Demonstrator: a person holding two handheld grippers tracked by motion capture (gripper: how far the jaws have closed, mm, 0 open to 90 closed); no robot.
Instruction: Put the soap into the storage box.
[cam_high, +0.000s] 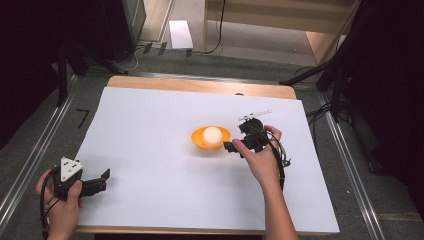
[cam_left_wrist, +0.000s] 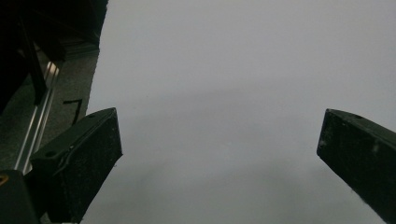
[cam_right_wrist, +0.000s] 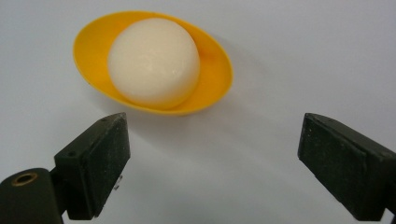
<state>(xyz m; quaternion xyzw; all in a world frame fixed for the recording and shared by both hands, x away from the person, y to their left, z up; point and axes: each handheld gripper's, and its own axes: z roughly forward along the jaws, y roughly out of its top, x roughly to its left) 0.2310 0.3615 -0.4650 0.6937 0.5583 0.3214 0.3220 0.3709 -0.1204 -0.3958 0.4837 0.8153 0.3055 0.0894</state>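
Currently, the right gripper (cam_high: 231, 146) is hovering just right of centre in the high view, its jaws standing wide apart and holding nothing. Just beyond them, the orange bowl (cam_right_wrist: 215, 79) is sitting at the upper left of the right gripper view, cradling a white ball (cam_right_wrist: 154, 60). At lower left, the left gripper (cam_high: 103, 181) is resting over the white sheet (cam_high: 160, 125), spread wide and empty.

The left gripper (cam_left_wrist: 219, 154) is holding its two black jaws wide apart, with nothing lying between them. Under the jaws the white sheet (cam_left_wrist: 233, 70) is spreading flat and bare. At the left edge a metal rail (cam_left_wrist: 37, 126) is running along the dark floor (cam_left_wrist: 70, 70), beside a small black mark (cam_left_wrist: 74, 109).
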